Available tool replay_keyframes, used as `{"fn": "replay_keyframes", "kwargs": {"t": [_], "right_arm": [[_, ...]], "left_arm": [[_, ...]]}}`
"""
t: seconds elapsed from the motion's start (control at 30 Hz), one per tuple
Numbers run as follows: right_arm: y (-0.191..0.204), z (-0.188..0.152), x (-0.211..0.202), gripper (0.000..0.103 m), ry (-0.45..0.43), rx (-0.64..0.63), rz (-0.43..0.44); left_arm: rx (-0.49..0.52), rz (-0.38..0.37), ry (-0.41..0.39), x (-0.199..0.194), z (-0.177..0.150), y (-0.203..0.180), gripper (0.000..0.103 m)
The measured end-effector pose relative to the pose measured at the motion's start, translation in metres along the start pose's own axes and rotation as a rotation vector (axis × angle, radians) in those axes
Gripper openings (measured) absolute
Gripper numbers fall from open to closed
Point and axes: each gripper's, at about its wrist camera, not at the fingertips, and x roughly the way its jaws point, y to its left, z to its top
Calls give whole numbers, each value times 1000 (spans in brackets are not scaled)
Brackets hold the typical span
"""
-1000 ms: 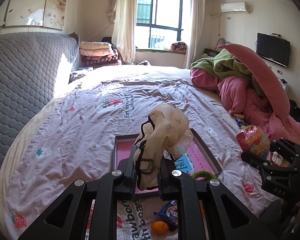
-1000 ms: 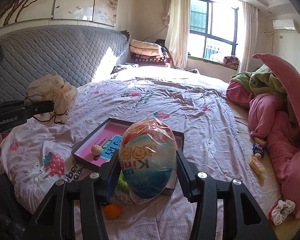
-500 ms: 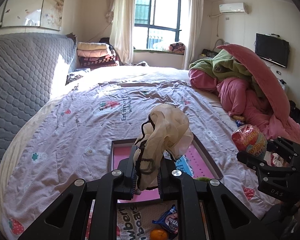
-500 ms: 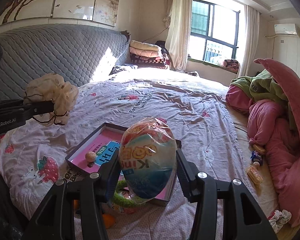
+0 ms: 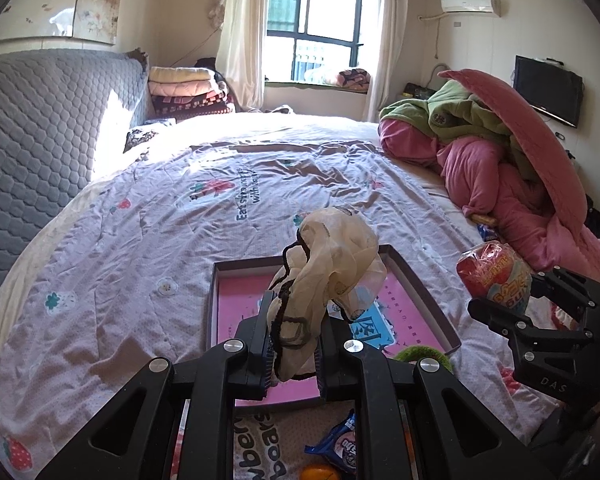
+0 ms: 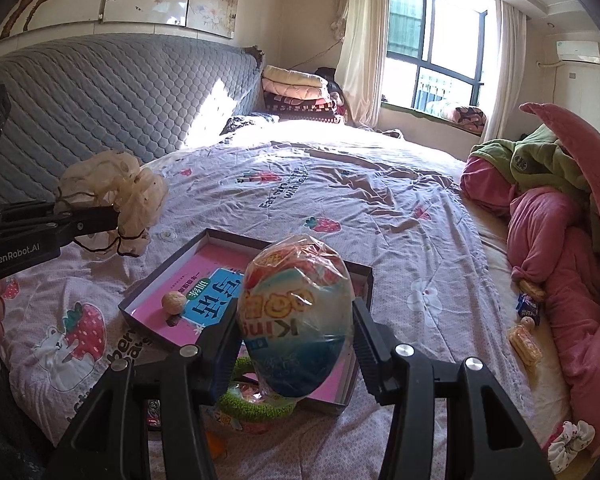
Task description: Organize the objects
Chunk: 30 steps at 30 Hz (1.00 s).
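You have both hands loaded above the bed. Your left hand-held gripper is clamped tight on a cream hair scrunchie with dark trim, and your right hand-held gripper is closed on a plastic-wrapped toy egg. Both items hang in the air over the shallow box with the pink lining, which sits on the quilt near the bed's front edge.

Judging by what lies inside, the sorting is only partly done. The box holds a small walnut-like ball on the pink and blue booklet, and little else that I can see. Neither of your two carried pieces is down yet.

Plenty is left outside. A green fuzzy ring lies against the box's near wall, a blue snack packet and a small orange rest on the quilt in front of it, and more snack packets sit by the pink blankets, with a white floral scrunchie further along the bed's edge.
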Motion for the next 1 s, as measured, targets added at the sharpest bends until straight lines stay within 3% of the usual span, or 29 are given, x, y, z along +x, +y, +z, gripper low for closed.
{"fn": "replay_keyframes", "kwargs": {"t": [1.0], "right_arm": [[-13, -23, 56, 52, 64, 45, 34]], "left_arm": [[-21, -1, 114, 72, -34, 4, 16]]}}
